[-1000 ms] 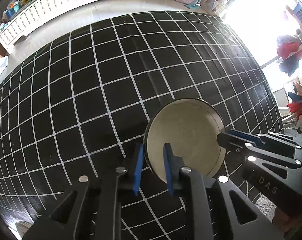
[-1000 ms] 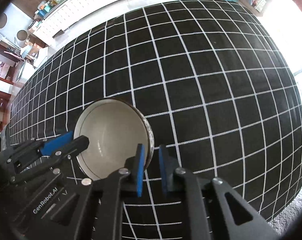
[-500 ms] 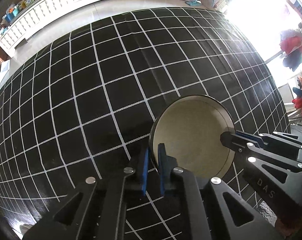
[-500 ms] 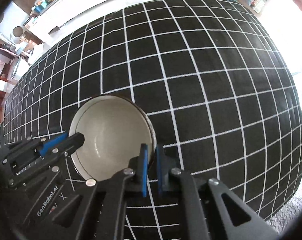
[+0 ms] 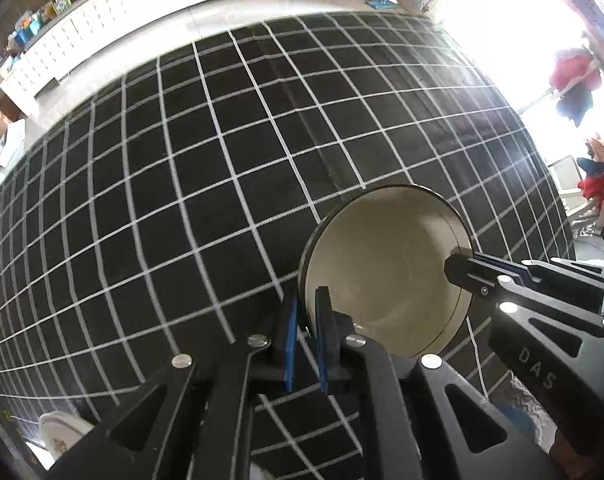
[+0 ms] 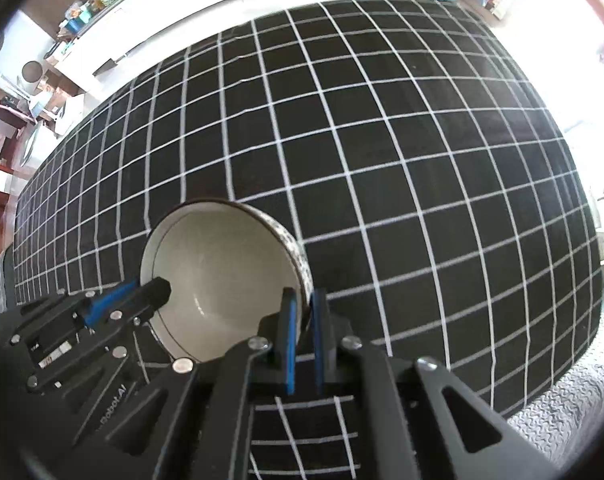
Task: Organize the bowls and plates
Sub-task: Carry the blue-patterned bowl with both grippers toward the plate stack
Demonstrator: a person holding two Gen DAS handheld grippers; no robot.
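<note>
Together, left gripper (image 5: 306, 320) and right gripper (image 6: 302, 318) clamped on opposite rims of cream bowl (image 5: 386, 272), above black checked tablecloth (image 5: 181, 200), patterned plate (image 5: 61, 436) at its near-left edge

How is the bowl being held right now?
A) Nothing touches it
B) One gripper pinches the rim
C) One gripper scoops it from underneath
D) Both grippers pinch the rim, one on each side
D: the left gripper has its fingers closed on one edge of the bowl, and the right gripper clamps the opposite edge.

"DAS" on right tongs (image 5: 468, 276); seemingly "Robot.AI" on left tongs (image 6: 151, 294).
</note>
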